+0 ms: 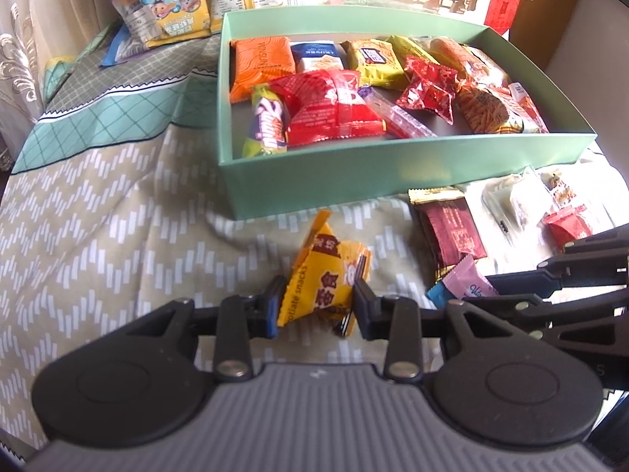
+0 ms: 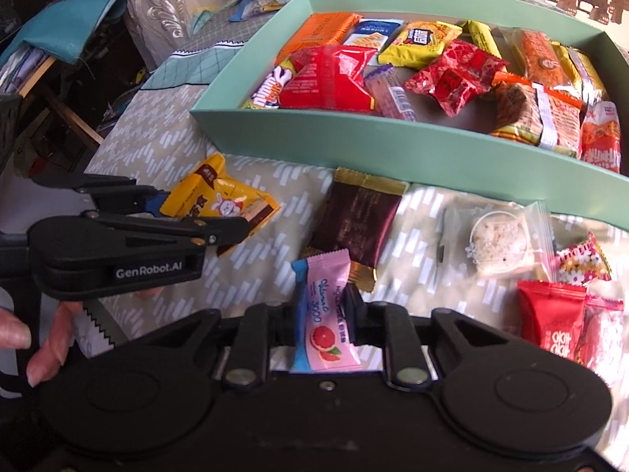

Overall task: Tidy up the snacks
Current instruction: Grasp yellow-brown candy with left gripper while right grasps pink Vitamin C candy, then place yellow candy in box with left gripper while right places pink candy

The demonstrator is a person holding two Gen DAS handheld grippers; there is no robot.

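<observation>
A mint-green box [image 1: 393, 161] [image 2: 393, 145] holds several wrapped snacks. In front of it, on the patterned cloth, my left gripper [image 1: 318, 301] is shut on a yellow chocolate-snack packet [image 1: 326, 271], also seen from the side in the right wrist view as the yellow packet [image 2: 220, 196] in the left gripper [image 2: 188, 212]. My right gripper [image 2: 320, 314] is shut on a pink and blue candy packet [image 2: 326, 306]; the same pink packet [image 1: 468, 279] shows at the right gripper's fingers [image 1: 511, 275] in the left wrist view.
Loose on the cloth lie a dark maroon packet [image 2: 355, 216], a clear-wrapped pale cake [image 2: 499, 244], a red packet [image 2: 550, 314] and a small pink-patterned candy [image 2: 585, 259]. Larger snack bags [image 1: 173, 4] lie behind the box. A hand [image 2: 23, 338] shows at the lower left.
</observation>
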